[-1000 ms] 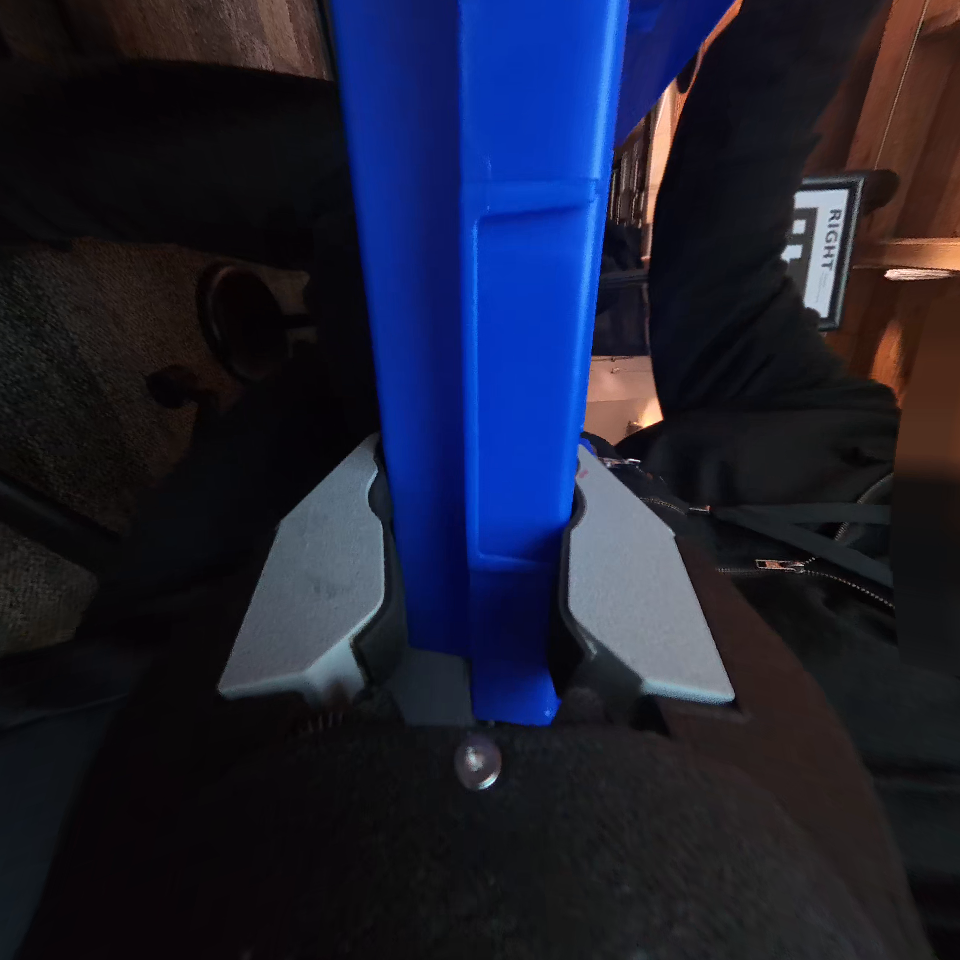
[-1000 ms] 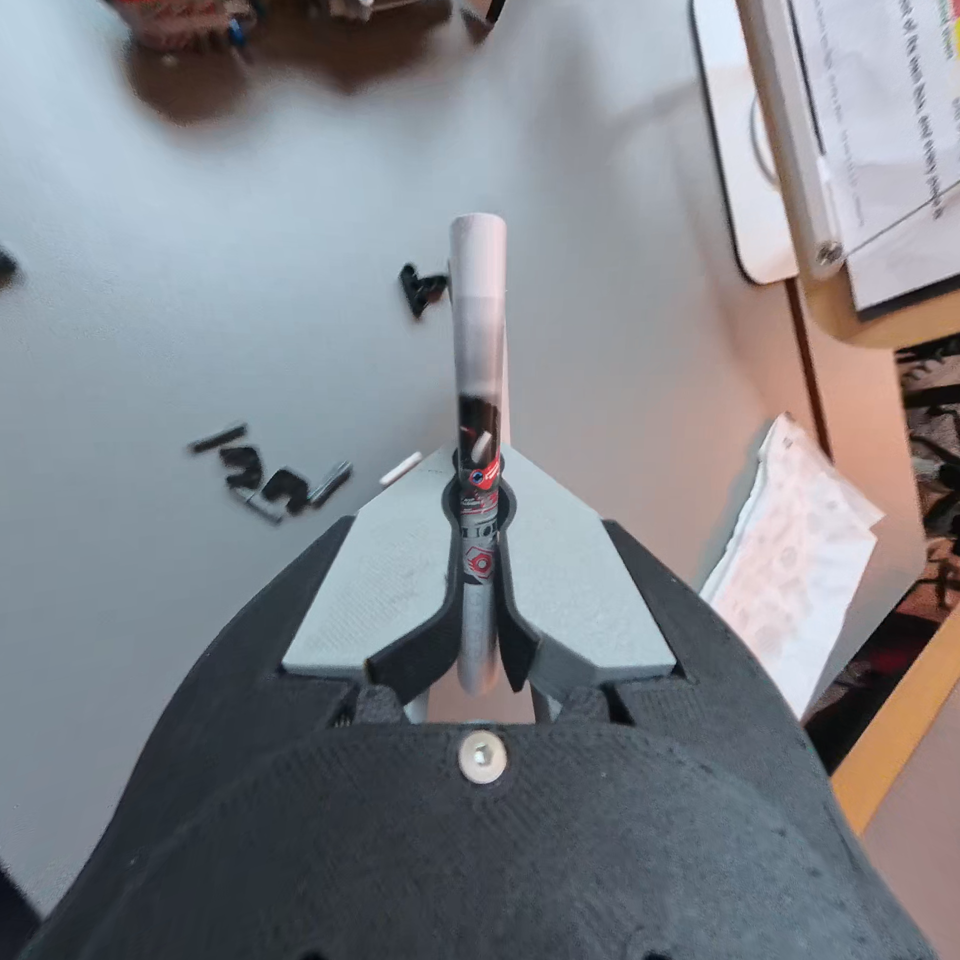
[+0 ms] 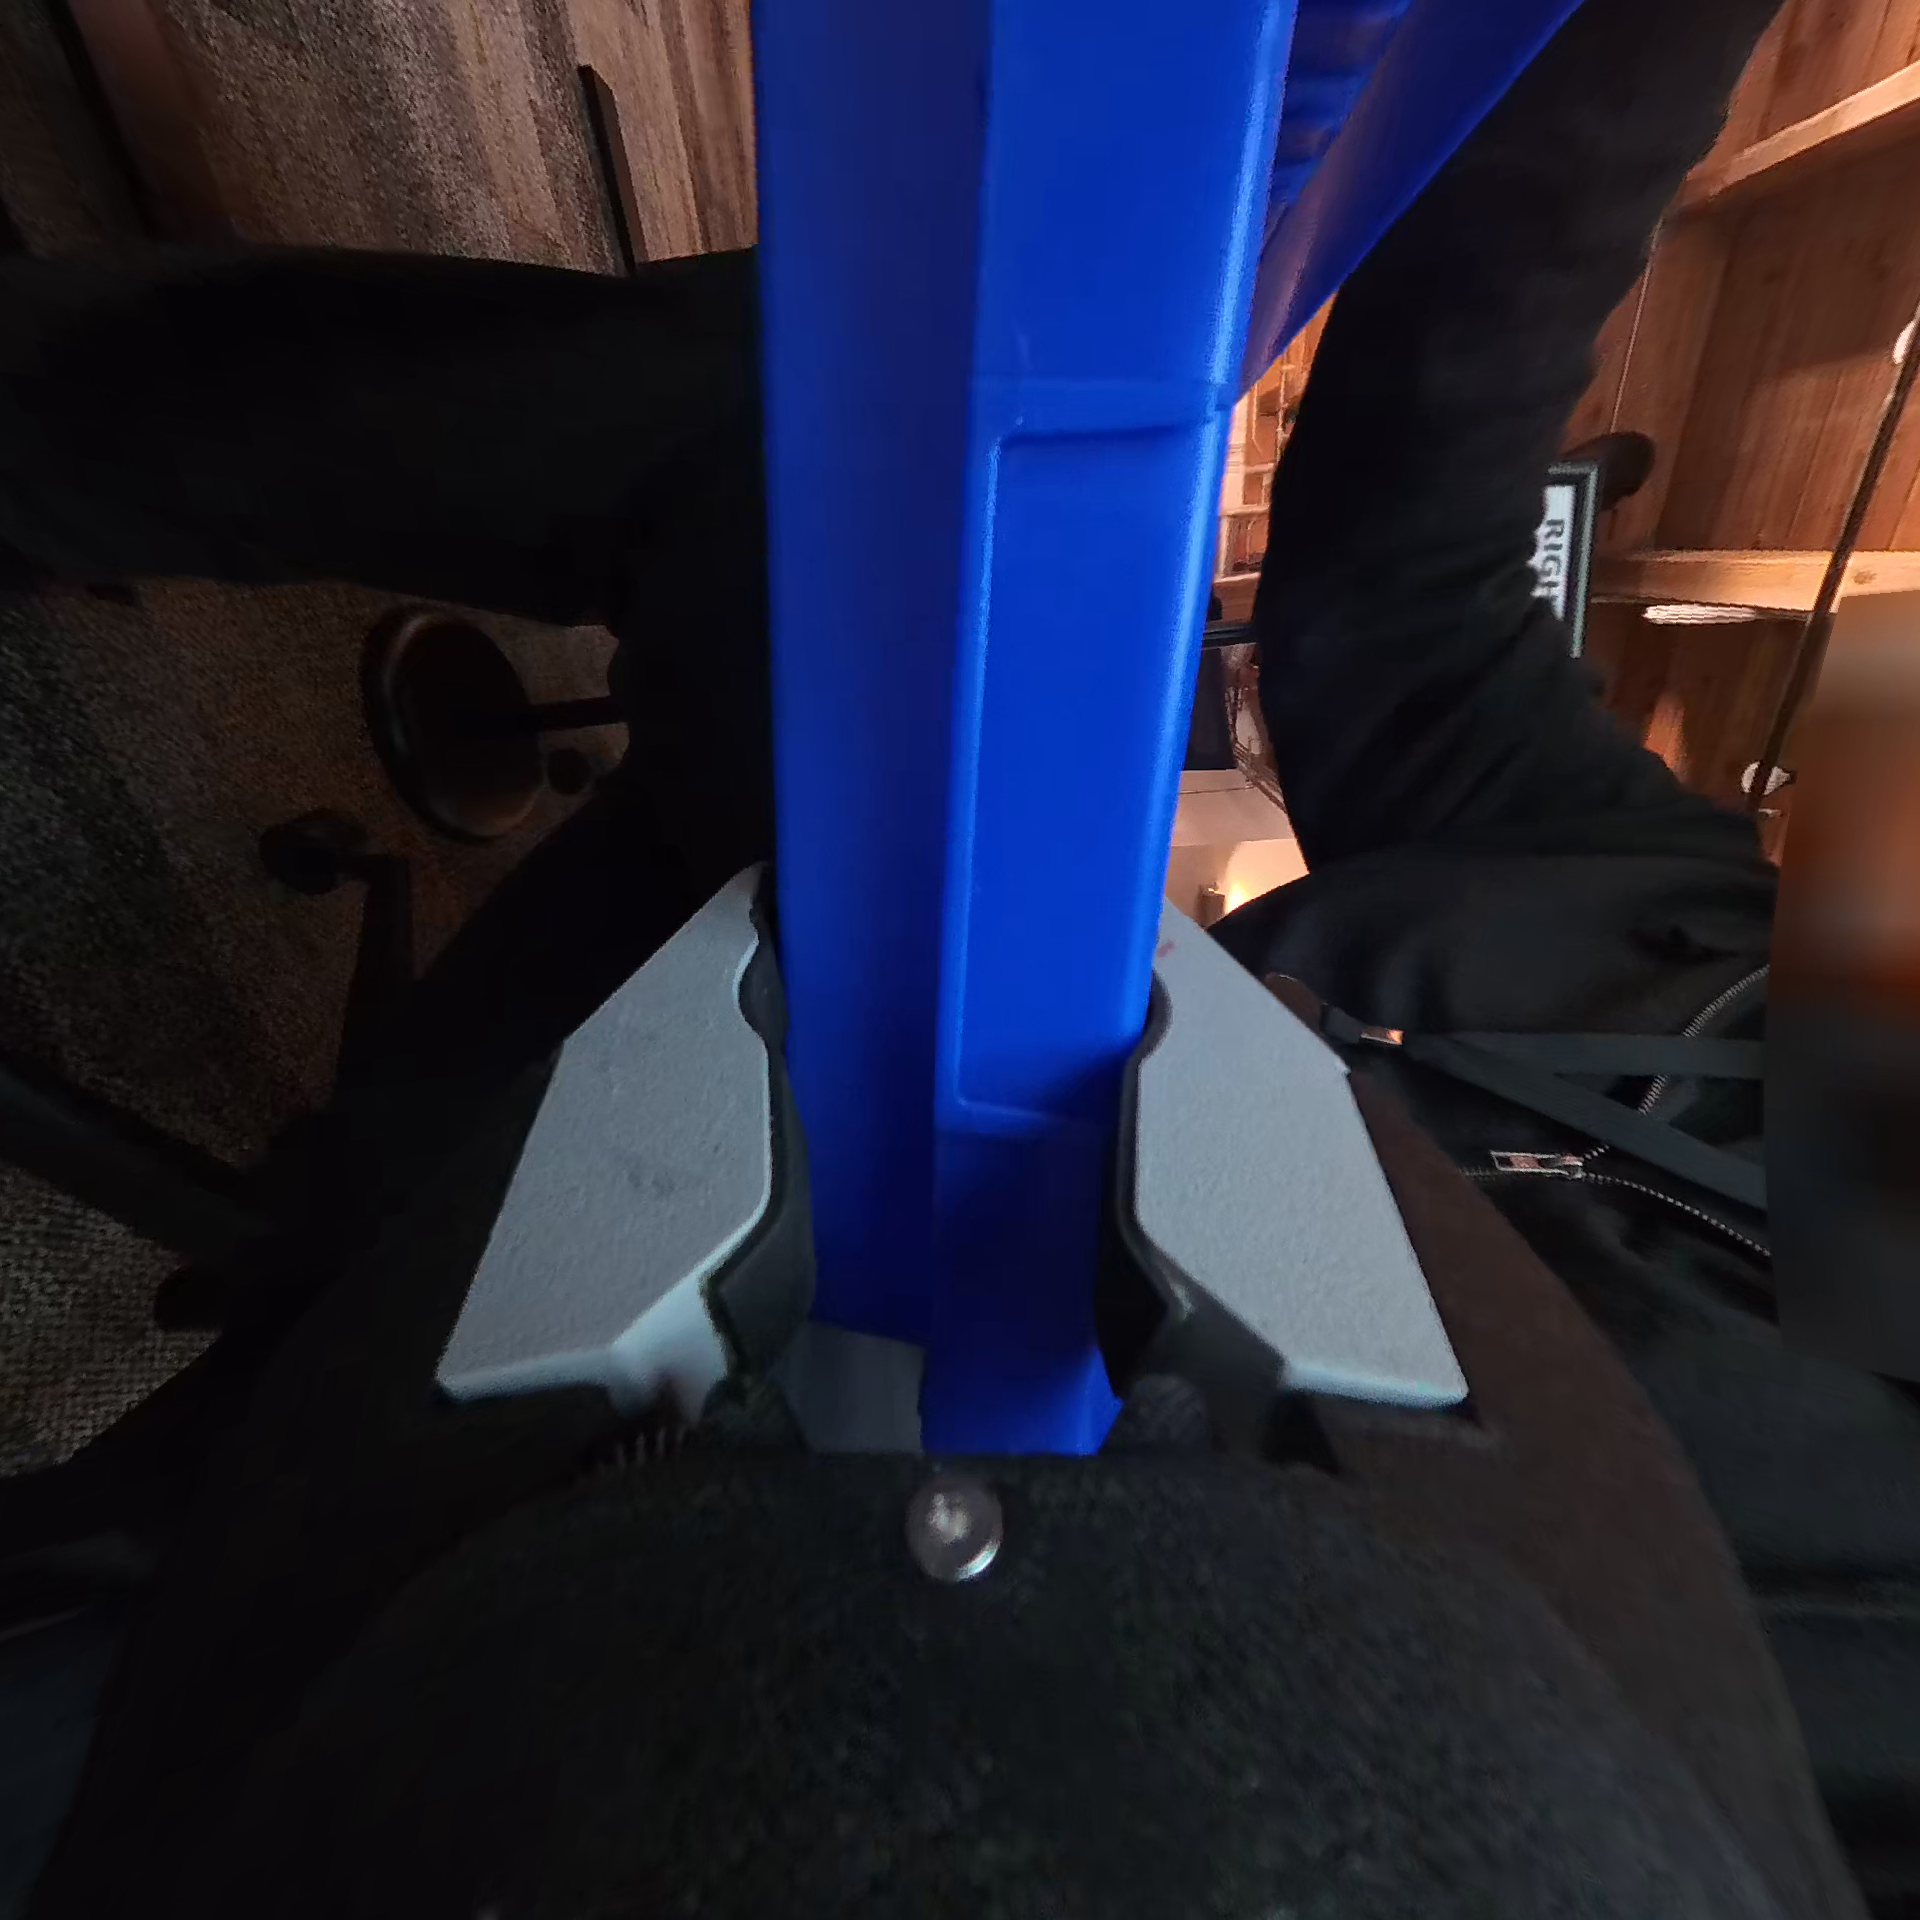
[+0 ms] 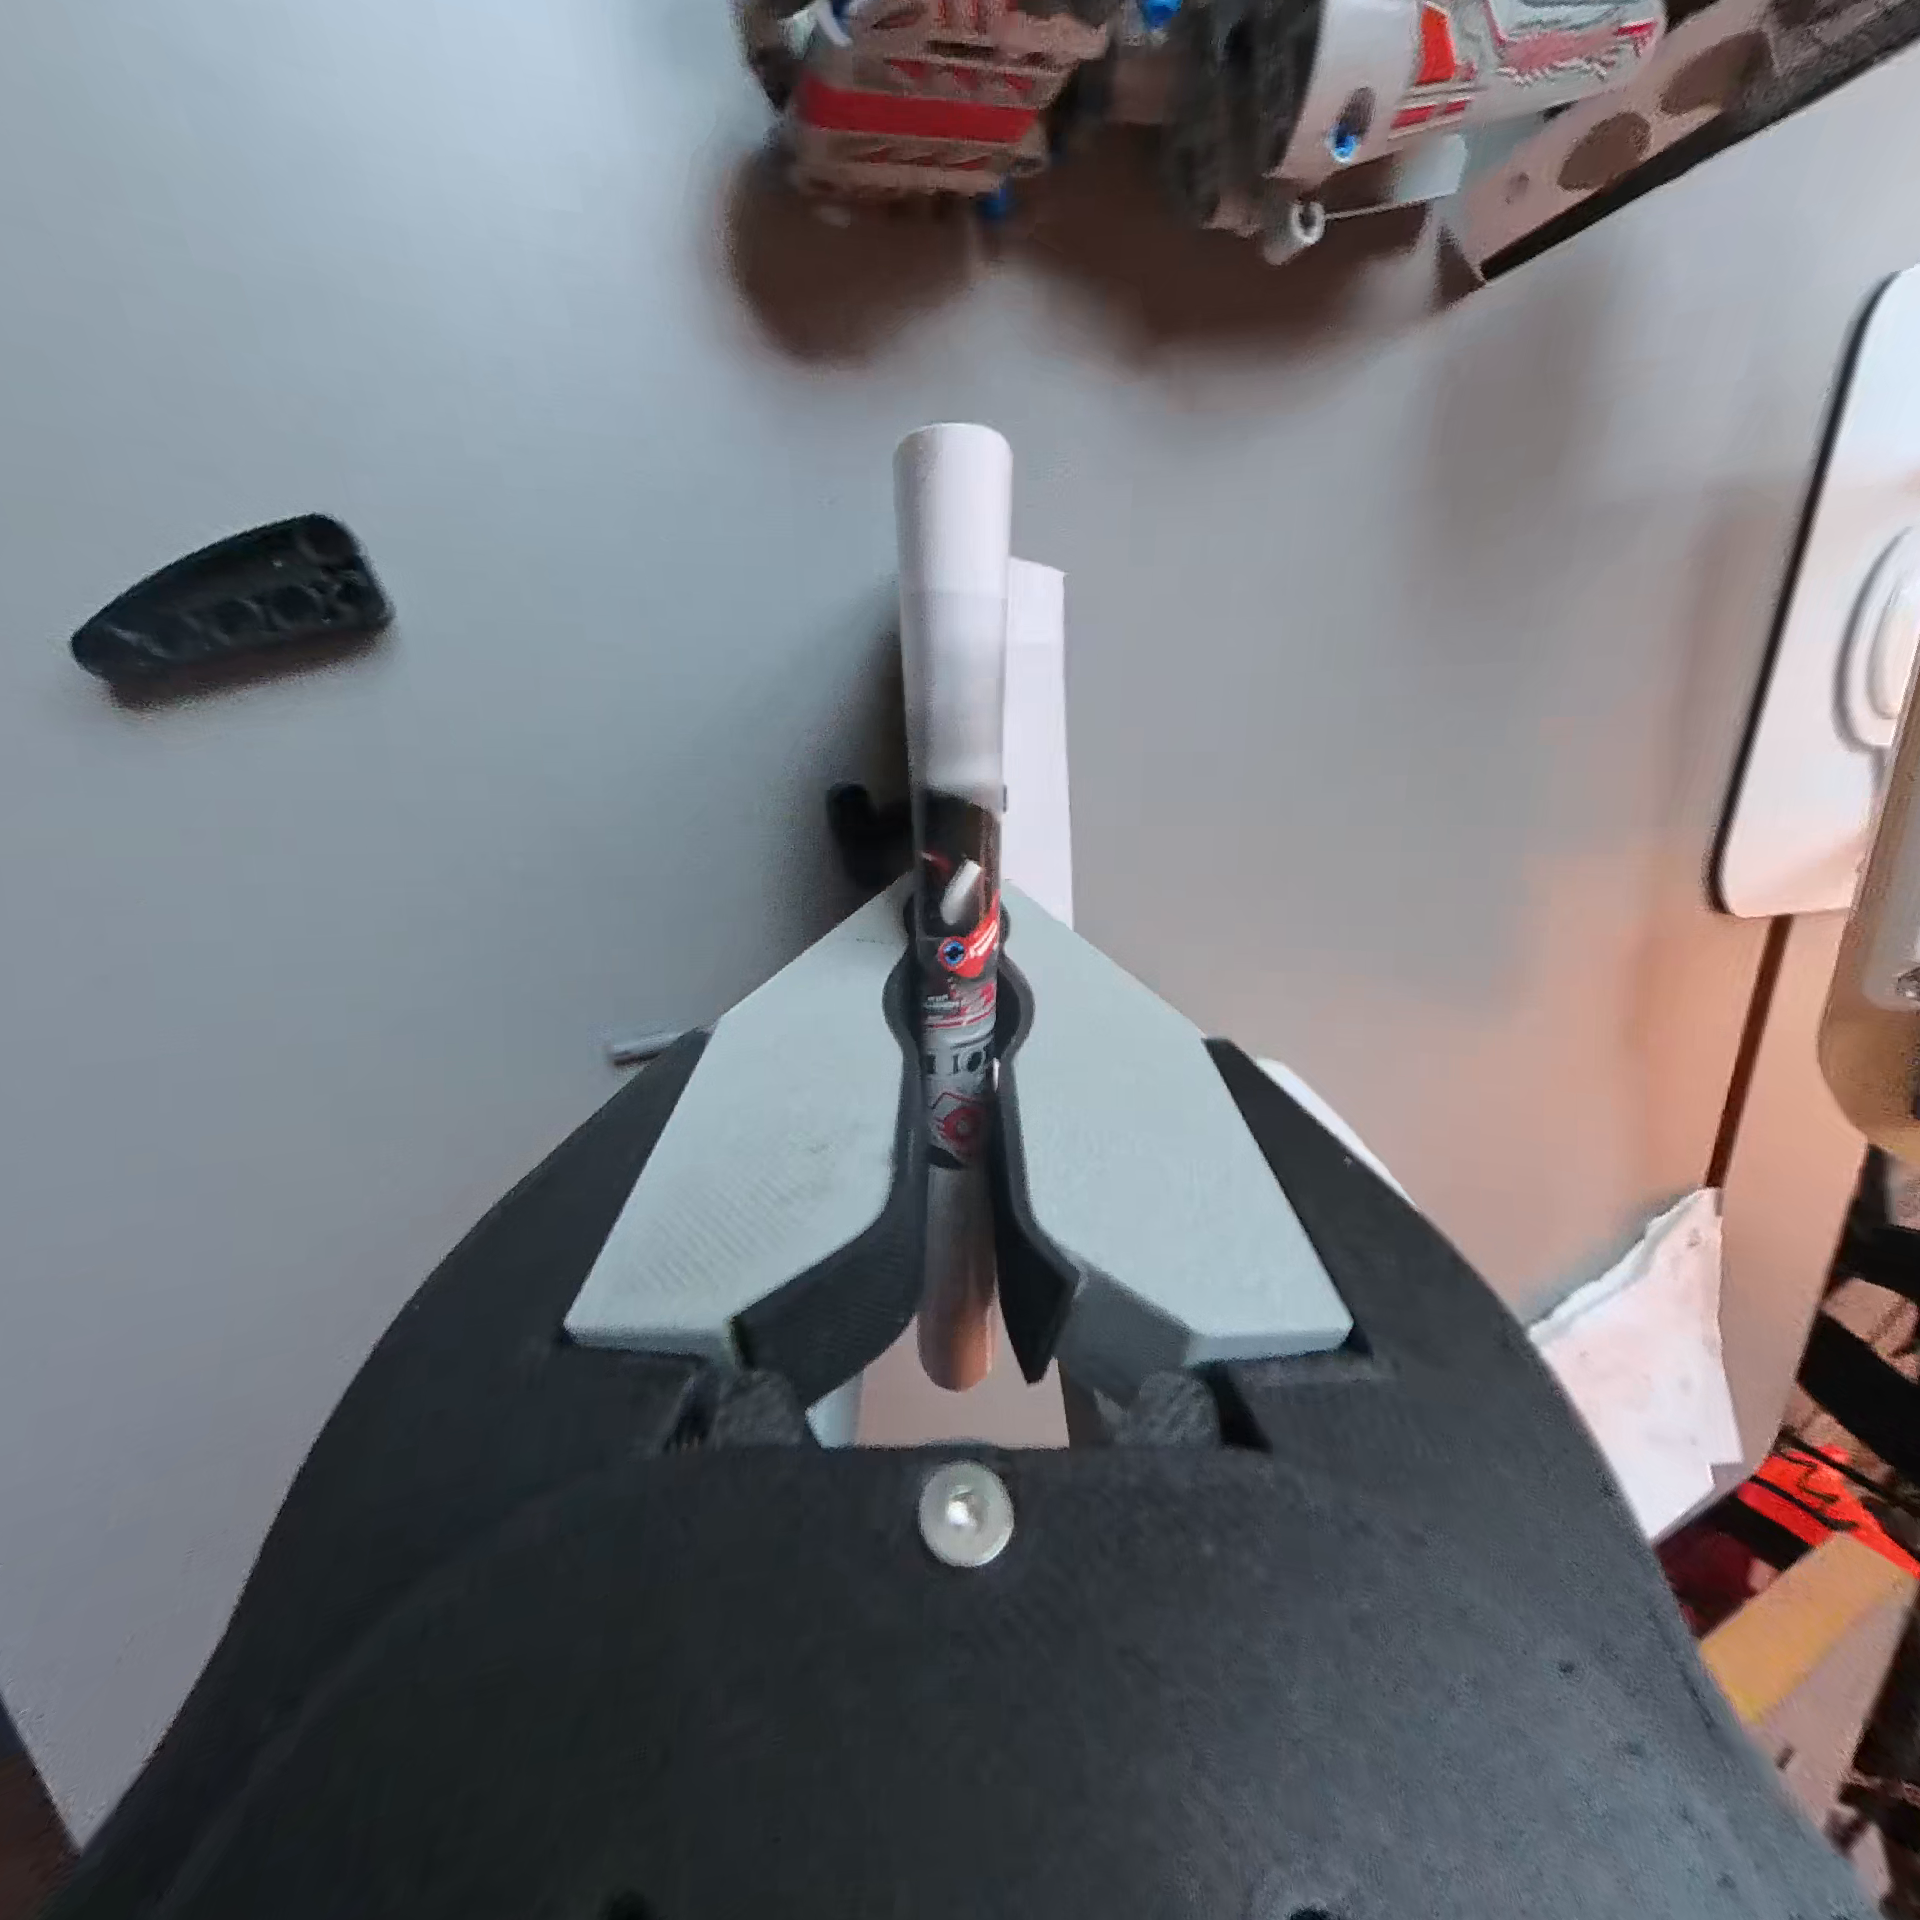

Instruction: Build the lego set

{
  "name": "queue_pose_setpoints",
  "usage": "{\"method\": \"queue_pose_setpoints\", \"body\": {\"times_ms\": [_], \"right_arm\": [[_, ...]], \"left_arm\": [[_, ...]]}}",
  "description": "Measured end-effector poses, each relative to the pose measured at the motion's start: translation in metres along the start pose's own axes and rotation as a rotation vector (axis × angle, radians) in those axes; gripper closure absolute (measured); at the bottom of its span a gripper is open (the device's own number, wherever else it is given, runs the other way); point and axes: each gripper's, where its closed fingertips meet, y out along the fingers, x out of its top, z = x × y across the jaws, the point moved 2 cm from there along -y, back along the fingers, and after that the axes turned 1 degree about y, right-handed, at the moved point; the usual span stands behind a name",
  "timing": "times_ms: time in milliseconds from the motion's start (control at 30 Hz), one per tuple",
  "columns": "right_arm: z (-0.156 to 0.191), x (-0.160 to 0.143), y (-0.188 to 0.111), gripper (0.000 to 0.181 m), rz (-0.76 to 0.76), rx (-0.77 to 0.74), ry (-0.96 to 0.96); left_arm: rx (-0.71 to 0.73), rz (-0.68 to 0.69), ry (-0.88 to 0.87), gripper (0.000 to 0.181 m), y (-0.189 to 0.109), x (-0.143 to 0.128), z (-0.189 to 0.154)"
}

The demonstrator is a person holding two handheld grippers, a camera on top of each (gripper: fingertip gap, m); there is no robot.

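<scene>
Wooden shelving and a dark carpeted floor fill the background of your left wrist view. Your left gripper (image 3: 961, 1122) is clamped on a tall blue plastic part (image 3: 997, 623), both pads pressed against its sides. Its long axis runs straight ahead along the fingers and out of the top of the frame. No worktop or model shows here.

White worktop (image 4: 364, 312) lies under your right wrist view. Your right gripper (image 4: 961, 997) pinches a slim printed tube (image 4: 954, 644), also lengthwise along the fingers, its white end pointing forward. The half-built model (image 4: 1143, 104) sits at the far edge, ahead and slightly right of that tip, well apart. A black curved piece (image 4: 234, 603) lies off to the left. I judge the right arm the nearer one for any join to the model.
</scene>
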Motion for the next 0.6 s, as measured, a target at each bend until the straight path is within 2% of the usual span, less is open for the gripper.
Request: {"method": "queue_pose_setpoints", "body": {"times_ms": [133, 300, 433, 600], "right_arm": [[0.009, -0.002, -0.020, 0.179, -0.032, -0.005, 0.015], [-0.003, -0.032, -0.049, 0.179, -0.032, -0.068, 0.120], [0.009, -0.055, -0.059, 0.179, -0.025, -0.076, 0.141], [0.010, -0.065, -0.064, 0.179, -0.047, -0.093, 0.180]], "left_arm": [[-0.015, 0.000, -0.007, 0.116, 0.000, 0.000, 0.000], [-0.019, 0.016, -0.012, 0.116, 0.003, -0.001, 0.004], [-0.017, 0.030, -0.034, 0.117, 0.009, -0.015, 0.006], [0.023, -0.004, -0.026, 0.117, 0.007, -0.008, 0.009]]}}
